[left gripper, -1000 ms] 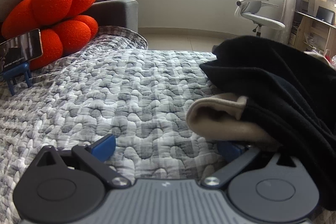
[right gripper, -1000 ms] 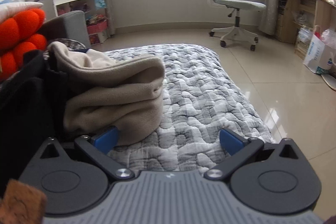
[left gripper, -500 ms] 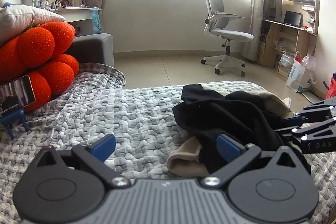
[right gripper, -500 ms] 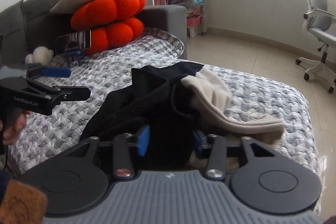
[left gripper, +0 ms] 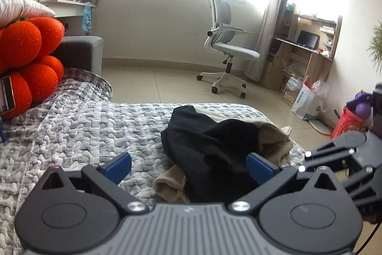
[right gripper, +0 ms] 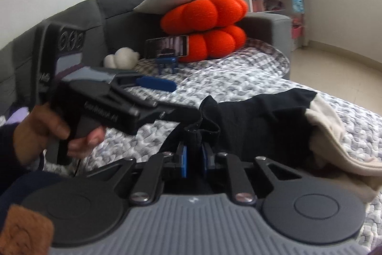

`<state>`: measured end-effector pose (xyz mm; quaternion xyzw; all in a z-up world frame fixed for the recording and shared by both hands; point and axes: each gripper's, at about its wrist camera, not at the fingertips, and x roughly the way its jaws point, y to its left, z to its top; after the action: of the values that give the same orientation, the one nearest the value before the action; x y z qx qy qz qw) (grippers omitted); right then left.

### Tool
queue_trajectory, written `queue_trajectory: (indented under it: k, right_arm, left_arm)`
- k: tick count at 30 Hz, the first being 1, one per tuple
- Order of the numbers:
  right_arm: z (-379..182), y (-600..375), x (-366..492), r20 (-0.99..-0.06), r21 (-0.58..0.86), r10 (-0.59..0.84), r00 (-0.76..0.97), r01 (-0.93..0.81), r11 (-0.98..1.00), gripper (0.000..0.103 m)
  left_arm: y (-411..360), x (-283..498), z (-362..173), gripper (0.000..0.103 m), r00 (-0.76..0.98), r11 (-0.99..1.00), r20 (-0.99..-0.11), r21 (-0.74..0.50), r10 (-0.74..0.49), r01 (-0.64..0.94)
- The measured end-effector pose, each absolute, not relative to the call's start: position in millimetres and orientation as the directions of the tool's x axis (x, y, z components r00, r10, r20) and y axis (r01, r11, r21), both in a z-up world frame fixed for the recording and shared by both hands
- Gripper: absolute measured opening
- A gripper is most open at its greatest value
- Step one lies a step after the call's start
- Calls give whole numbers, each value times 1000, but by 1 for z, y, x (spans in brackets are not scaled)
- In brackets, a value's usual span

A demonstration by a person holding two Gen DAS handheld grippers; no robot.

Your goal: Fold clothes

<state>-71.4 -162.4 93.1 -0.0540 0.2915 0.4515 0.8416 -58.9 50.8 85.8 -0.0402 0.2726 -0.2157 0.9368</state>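
Note:
A black garment (left gripper: 210, 142) with a beige lining (left gripper: 274, 138) lies crumpled on the grey quilted bed (left gripper: 83, 130). My left gripper (left gripper: 188, 166) is open and empty, raised just short of the pile. My right gripper (right gripper: 194, 155) is shut on a bunched edge of the black garment (right gripper: 250, 121), with beige cloth (right gripper: 334, 142) to its right. The left gripper also shows in the right wrist view (right gripper: 152, 87), held in a hand at the left. The right gripper's linkage shows in the left wrist view (left gripper: 346, 159) at the right edge.
Orange pumpkin cushions (right gripper: 207, 25) under a white pillow, a phone on a blue stand (right gripper: 167, 49) and a small white plush (right gripper: 121, 57) sit at the head of the bed. An office chair (left gripper: 226, 47), desk shelves (left gripper: 303, 49) and bags (left gripper: 308, 99) stand on the tiled floor beyond.
Both grippers have pulled back and risen from the pile. My right gripper has swung round toward the cushions and has closed on the black garment's edge. My left gripper stays open.

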Motion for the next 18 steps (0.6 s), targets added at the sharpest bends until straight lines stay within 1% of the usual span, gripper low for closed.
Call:
queue_trajectory:
  k: [1,3,5,7,9,13,18]
  right_arm:
    - [91,-159,-76,-550,169,738,391,-813,557,20]
    - [93,-160,-85,-545,175,769,334,-852,494,21]
    - [95,-162,-92,-538,144,775,333,-869,473,27]
    - [97,-167,-96,-534,104,761,369,-864,493,52]
    - [97,-176,-90,-540,95,715,444,-812,576,59]
    - [91,-190,-79,-557,100,647,520,-732,674,59]
    - [91,-165,-80,-559,2,646,519,-779,627,59]
  left_arm:
    - [55,-56,83,102,753,904,-500,-218,-428,369]
    - [62,-52,78,102,742,902,-513,-260,-432,346]
    - [66,-50,74,102,734,900,-521,-269,-435,342]
    - [68,-49,72,102,731,899,-524,-278,-438,339]
    - [69,-48,70,102,723,891,-523,-302,-452,339]
    - [67,-43,64,102,701,883,-539,-326,-466,336]
    - [64,-42,59,102,682,877,-554,-342,-478,338]
